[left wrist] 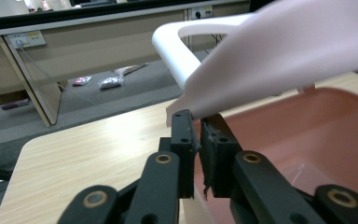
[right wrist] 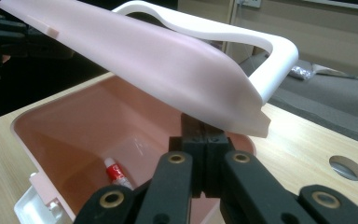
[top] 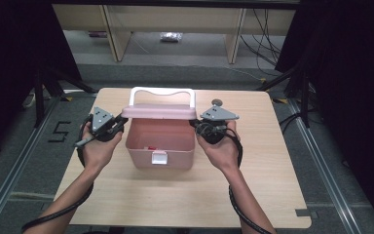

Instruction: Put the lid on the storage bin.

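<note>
A pink box (top: 160,146) sits in the middle of the wooden bench (top: 126,195). Its pink lid (top: 159,112) is up, tipped back over the far side, and a white handle (top: 161,92) stands above the lid. The white latch (top: 158,158) at the front hangs loose.

The step in hand looks like working the lid, with one tool at each end of it. I cannot tell if the lid is going up or coming down.

The left tool (left wrist: 201,135) is at the left end of the lid. Its two black jaws stand close, with a thin gap between them, and the lid's edge sits right at the tips. It looks like a very light hold or none at all, so I call it a little open.

The right tool (right wrist: 200,135) is at the right end of the lid. Its jaws are pressed tight together with no gap. The lid's edge comes down right over the tips and hides them, so I think the tool pinches the lid there.

Inside the box I see a small tube (right wrist: 116,173) with a red and white label. It lies on the bottom near the front wall. The rest of the bottom that I can see is bare.

The next move needs both tools to go together, at the same slow speed. If one end goes first, the lid may twist. The left tool should get a firm hold first. The box is light, so it may slide on the bench.
</note>
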### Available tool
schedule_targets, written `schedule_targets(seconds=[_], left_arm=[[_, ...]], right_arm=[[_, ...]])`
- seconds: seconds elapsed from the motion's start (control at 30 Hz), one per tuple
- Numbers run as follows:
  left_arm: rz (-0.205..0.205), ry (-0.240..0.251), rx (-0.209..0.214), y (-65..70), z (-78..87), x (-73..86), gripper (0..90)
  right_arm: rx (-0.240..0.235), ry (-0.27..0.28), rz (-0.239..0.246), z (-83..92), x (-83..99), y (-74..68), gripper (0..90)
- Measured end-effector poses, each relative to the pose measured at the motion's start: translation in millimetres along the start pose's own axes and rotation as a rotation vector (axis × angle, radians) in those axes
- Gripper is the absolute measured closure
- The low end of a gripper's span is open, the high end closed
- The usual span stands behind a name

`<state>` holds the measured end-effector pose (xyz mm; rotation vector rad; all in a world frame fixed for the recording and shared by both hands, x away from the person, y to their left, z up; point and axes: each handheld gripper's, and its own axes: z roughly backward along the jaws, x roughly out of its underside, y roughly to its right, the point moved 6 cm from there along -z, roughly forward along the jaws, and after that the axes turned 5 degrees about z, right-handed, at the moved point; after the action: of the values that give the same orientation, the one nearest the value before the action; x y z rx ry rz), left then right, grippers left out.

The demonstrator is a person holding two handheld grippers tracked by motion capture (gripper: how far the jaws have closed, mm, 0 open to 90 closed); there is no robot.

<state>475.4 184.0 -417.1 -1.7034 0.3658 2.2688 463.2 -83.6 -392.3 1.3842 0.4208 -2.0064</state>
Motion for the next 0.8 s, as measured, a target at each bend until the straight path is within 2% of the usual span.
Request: schedule_targets(seconds=[0.23, 0.27, 0.33, 0.37, 0.47, 0.53, 0.57, 0.6, 0.63, 0.67, 0.7, 0.73, 0.8], left_arm=[[-0.058, -0.040, 0.013, -0.6, 12.3, 8.8, 71.0], [-0.069, -0.043, 0.011, -1.2, 14.7, 9.6, 70.3], [-0.074, -0.044, 0.022, -2.2, 18.9, 11.1, 69.7], [-0.079, -0.048, 0.019, -3.0, 22.5, 12.1, 69.5], [-0.086, -0.045, 0.024, -4.7, 30.3, 14.5, 70.1], [-0.083, -0.032, 0.019, -7.1, 36.3, 15.5, 71.4], [-0.078, -0.025, 0.018, -8.4, 39.3, 15.7, 72.3], [-0.065, -0.017, 0.018, -9.6, 42.1, 16.1, 72.9], [-0.058, -0.003, 0.018, -10.7, 44.2, 16.2, 73.6], [-0.056, 0.002, 0.016, -11.9, 46.8, 16.7, 74.2], [-0.044, 0.011, 0.018, -12.4, 48.5, 17.4, 74.8], [-0.037, 0.017, 0.025, -12.5, 49.8, 18.5, 75.2], [-0.024, 0.025, 0.034, -12.4, 51.3, 20.8, 75.6]], right_arm=[[-0.005, -0.016, 0.003, 1.6, 1.2, -2.2, 90.0], [0.002, -0.020, -0.012, 2.4, 1.7, -3.3, 90.0], [-0.018, -0.015, -0.006, 2.2, 1.7, -4.0, 90.0], [-0.010, -0.026, 0.009, 3.2, 2.3, -3.3, 90.0], [-0.012, -0.022, 0.017, 2.7, 4.0, -3.9, 90.0], [-0.017, -0.038, 0.000, 4.0, 6.7, -5.4, 90.0], [-0.024, -0.024, 0.011, 2.3, 7.3, -5.4, 90.0], [-0.019, -0.034, 0.007, 2.9, 8.7, -5.7, 90.0], [-0.023, -0.043, -0.011, 3.8, 10.3, -7.5, 90.0], [-0.020, -0.036, 0.017, 3.0, 10.8, -6.0, 90.0], [-0.029, -0.041, -0.010, 2.9, 12.2, -8.9, 90.0], [-0.019, -0.047, -0.005, 3.5, 13.3, -8.6, 90.0], [-0.031, -0.065, 0.010, 4.3, 15.9, -9.2, 90.0]])
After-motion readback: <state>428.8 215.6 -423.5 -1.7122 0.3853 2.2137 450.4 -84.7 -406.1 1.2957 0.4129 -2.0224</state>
